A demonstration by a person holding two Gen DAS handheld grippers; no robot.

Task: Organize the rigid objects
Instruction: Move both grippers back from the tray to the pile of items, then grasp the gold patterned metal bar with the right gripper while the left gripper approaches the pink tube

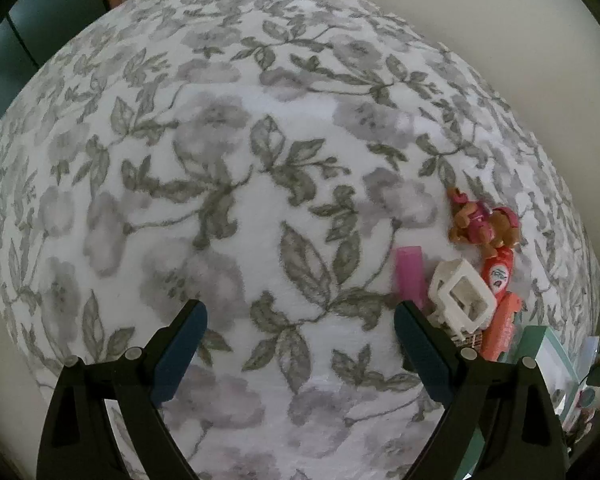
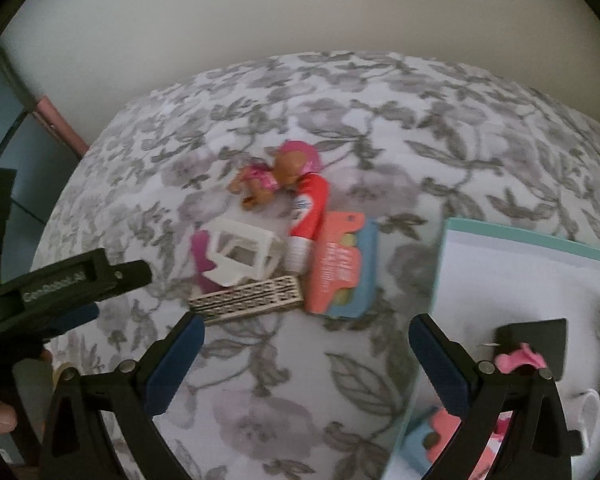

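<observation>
A pile of small toys lies on a floral blanket (image 2: 380,128). In the right wrist view it holds a brown and pink puppy figure (image 2: 278,174), a red tube (image 2: 309,216), a white plastic frame (image 2: 244,256), a magenta piece (image 2: 202,258), a patterned flat bar (image 2: 247,299) and a coral and blue card pack (image 2: 342,264). My right gripper (image 2: 306,334) is open and empty, just short of the pile. My left gripper (image 1: 300,316) is open and empty over bare blanket, with the pile to its right: puppy (image 1: 486,224), white frame (image 1: 462,294), pink piece (image 1: 410,276).
A white box with a teal rim (image 2: 512,240) sits to the right of the pile, holding a black piece (image 2: 534,340) and a pink item (image 2: 520,358). The left gripper's black body (image 2: 60,284) shows at the left. A pale wall stands behind the bed.
</observation>
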